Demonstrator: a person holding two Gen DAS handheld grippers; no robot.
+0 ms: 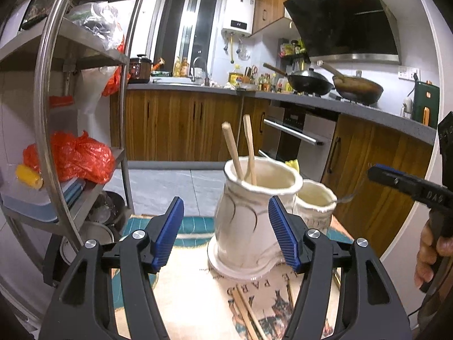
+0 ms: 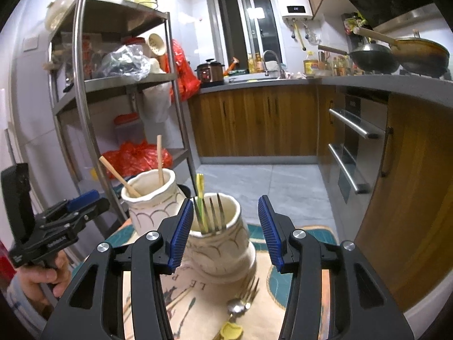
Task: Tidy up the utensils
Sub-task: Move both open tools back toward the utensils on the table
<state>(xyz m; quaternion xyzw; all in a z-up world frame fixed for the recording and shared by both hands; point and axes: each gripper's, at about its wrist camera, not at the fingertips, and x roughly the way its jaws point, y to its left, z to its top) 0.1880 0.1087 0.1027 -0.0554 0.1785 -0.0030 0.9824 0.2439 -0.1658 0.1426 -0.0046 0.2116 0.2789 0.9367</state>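
Both grippers, left (image 1: 226,232) and right (image 2: 223,229), gape empty behind two vases (image 1: 252,221); loose chopsticks (image 1: 246,311), fork (image 2: 249,289) and spoon (image 2: 236,308) lie nearby.

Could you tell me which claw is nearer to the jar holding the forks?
Right. The right claw opens directly before the fork jar; the left claw faces the chopstick jar beside it.

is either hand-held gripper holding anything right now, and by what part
Nothing is held. The left hand-held gripper stands open before the chopstick jar; the right hand-held gripper stands open before the fork jar.
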